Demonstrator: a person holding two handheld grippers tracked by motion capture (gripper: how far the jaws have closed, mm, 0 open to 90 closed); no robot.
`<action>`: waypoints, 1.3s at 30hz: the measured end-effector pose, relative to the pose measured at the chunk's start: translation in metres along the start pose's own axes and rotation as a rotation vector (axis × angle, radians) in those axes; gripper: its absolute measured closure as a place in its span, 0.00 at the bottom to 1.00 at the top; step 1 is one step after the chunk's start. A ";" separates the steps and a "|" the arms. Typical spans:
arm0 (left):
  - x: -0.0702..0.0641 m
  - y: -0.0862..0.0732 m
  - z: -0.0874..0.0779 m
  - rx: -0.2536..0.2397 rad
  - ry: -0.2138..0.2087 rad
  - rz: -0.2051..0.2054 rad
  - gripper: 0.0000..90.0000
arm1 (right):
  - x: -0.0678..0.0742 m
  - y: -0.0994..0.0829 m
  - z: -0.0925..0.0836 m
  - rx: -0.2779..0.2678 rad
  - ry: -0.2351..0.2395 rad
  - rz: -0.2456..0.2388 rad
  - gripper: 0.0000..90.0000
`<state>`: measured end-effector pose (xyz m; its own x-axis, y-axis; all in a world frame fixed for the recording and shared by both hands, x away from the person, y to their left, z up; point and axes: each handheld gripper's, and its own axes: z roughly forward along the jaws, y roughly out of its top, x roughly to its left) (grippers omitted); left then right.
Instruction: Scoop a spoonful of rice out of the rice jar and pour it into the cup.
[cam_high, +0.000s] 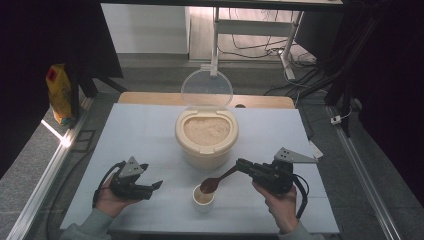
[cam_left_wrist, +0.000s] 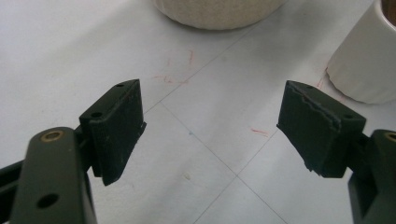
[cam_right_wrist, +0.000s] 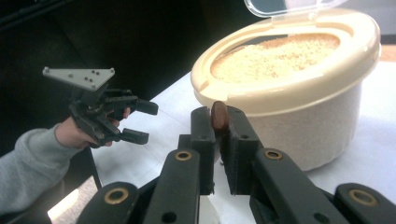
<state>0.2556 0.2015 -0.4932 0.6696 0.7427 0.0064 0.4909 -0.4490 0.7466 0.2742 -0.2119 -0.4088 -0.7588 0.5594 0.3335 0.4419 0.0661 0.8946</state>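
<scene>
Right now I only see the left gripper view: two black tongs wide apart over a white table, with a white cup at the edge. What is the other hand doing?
Observer: The right tongs are shut on the handle of a brown spoon, whose bowl is at the rim of the cup.
Operator: And the cream thing at the top of my picture?
Observer: That is a round tub holding pale grain almost to its rim.
Operator: Is it covered?
Observer: No, its clear lid stands hinged open at the back.
</scene>
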 end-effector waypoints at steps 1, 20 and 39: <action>0.000 0.000 0.000 0.000 0.000 0.001 0.24 | 0.001 0.000 0.000 0.001 0.001 -0.012 0.93; 0.000 0.000 0.000 -0.002 0.001 -0.001 0.24 | -0.021 0.001 -0.017 -0.071 0.043 0.152 0.93; 0.001 0.001 0.001 0.000 0.001 -0.003 0.24 | -0.039 0.005 -0.057 -0.040 -0.004 0.163 0.93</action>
<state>0.2571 0.2011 -0.4934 0.6675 0.7446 0.0050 0.4925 -0.4466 0.7470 0.2787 -0.2809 -0.4004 -0.6765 0.5634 0.4742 0.5399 -0.0585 0.8397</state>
